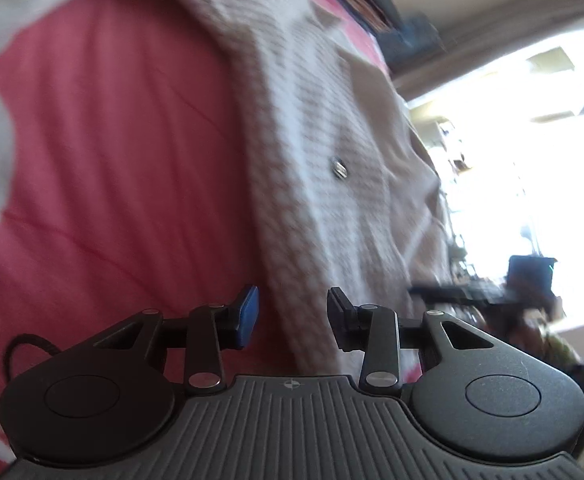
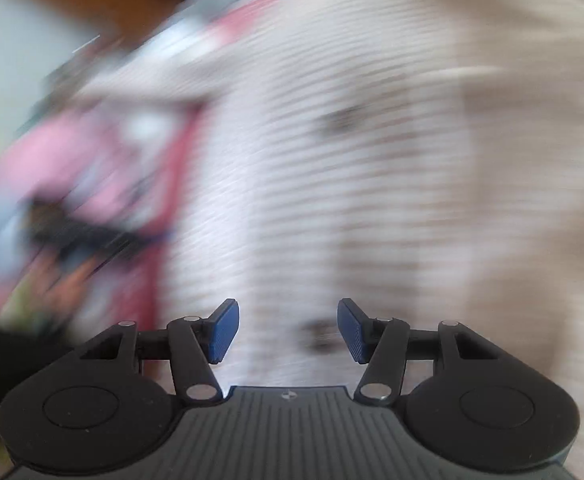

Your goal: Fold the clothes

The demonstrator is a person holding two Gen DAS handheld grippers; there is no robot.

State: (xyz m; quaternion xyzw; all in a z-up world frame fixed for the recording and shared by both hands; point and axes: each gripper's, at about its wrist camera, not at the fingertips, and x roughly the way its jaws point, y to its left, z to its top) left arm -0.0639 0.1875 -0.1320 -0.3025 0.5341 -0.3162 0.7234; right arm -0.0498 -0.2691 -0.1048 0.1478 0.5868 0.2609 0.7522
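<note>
The garment was a pale, ribbed-knit piece with a small metal snap, lying on a red bed cover. In the left wrist view it ran as a broad band from the upper middle of the frame down toward the lower middle, its left edge crossing just above the tool. In the right wrist view the same knit filled most of the frame, badly blurred, with red and patterned pink bedding showing at the left.

The step in hand looked like taking hold of an edge before carrying it over into a fold. To do that well, each tool should probably bite the hem squarely, catching only the layer meant to move and none of the cover beneath, and both sides should lift together so the fold line stays straight. The snap gave a handy landmark for keeping the front aligned.

The left tool stood partly open at the lower middle of its frame, the garment's edge showing through the gap, but its pads did not press on cloth. The right tool stood open somewhat wider, over the knit at the lower middle of its frame, gripping nothing. Whether either pad brushed the fabric could not be told through the blur.
</note>
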